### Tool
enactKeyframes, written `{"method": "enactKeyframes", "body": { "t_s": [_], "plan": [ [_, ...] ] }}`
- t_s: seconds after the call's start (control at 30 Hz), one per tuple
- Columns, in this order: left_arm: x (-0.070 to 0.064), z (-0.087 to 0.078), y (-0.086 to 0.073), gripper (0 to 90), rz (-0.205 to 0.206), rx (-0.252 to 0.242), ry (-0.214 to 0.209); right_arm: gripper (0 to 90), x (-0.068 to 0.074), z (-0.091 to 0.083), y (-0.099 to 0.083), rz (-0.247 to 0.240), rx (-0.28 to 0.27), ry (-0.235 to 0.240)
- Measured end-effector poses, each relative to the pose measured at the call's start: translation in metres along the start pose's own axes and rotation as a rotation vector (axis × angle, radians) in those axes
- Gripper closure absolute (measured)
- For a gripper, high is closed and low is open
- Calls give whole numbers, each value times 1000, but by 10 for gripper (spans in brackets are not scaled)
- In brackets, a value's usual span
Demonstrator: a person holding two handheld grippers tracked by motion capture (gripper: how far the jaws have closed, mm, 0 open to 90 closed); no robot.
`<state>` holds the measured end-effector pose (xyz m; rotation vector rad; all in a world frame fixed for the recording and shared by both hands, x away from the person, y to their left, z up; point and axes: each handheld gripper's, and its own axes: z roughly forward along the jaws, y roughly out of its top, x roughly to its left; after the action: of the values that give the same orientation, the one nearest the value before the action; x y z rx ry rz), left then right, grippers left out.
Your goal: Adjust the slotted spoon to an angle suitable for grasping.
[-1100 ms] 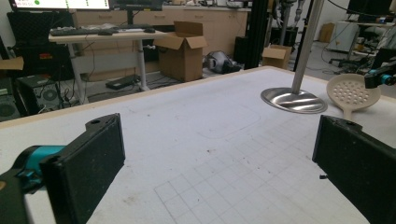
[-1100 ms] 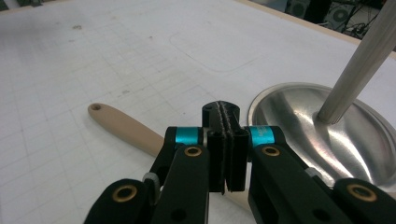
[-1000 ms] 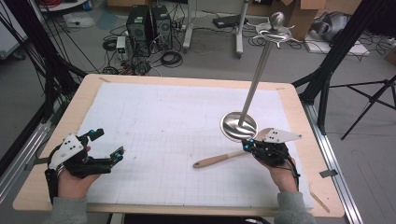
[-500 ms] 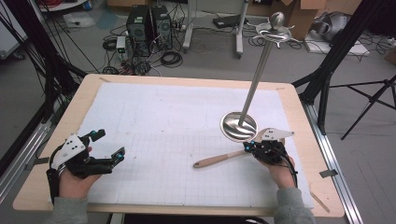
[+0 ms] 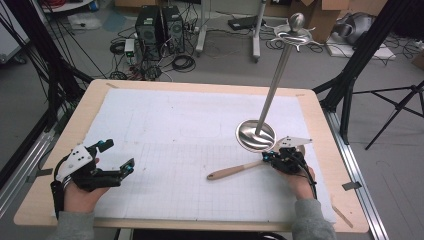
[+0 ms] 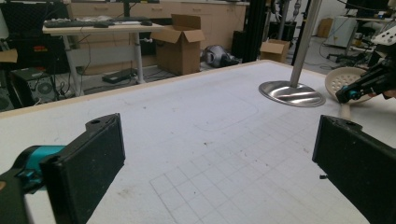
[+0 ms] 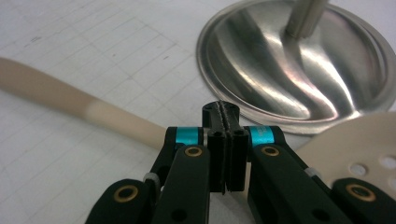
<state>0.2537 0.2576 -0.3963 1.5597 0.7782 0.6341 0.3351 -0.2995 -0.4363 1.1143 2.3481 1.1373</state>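
Note:
A pale wooden slotted spoon [image 5: 235,171] lies on the white grid mat, handle pointing left, its bowl [image 6: 344,78] next to the stand's base. My right gripper [image 5: 270,157] sits over the spoon's neck. In the right gripper view its jaws [image 7: 226,116] are pressed together with nothing visible between them, and the spoon's handle [image 7: 56,95] passes underneath. My left gripper [image 5: 118,154] hovers at the mat's front left, open wide, with nothing between its pads [image 6: 98,154].
A tall metal stand with a round shiny base [image 5: 255,135] and a hooked top [image 5: 292,31] rises just behind the right gripper. The wooden table edge [image 5: 200,85] frames the mat. Beyond the table are computers, cables and tripod legs on the floor.
The left gripper drifted slightly to the right and stayed open. The right gripper settled a little lower over the spoon. The spoon has not moved.

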Motion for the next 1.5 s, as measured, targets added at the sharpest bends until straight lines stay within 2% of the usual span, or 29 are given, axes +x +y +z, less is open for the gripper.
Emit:
{"method": "enactKeyframes", "body": {
  "t_s": [0.13, 0.37, 0.53, 0.87, 1.5],
  "plan": [
    [0, 0, -1, 28, -1, 1, 0, 900, -2, 3, -1, 10, 13, -21],
    [1, 0, -2, 28, -8, 5, -1, 900, -2, 5, -1, 5, 17, -26],
    [2, -3, -1, 27, -16, -7, -5, 900, 0, 2, -2, -10, 28, -47],
    [3, -4, -2, 28, -20, -2, 1, 900, 3, -11, -14, 14, 17, -63],
    [1, -2, -2, 28, -11, 4, -5, 900, 6, -44, -50, 60, -49, -74]
  ]
}}
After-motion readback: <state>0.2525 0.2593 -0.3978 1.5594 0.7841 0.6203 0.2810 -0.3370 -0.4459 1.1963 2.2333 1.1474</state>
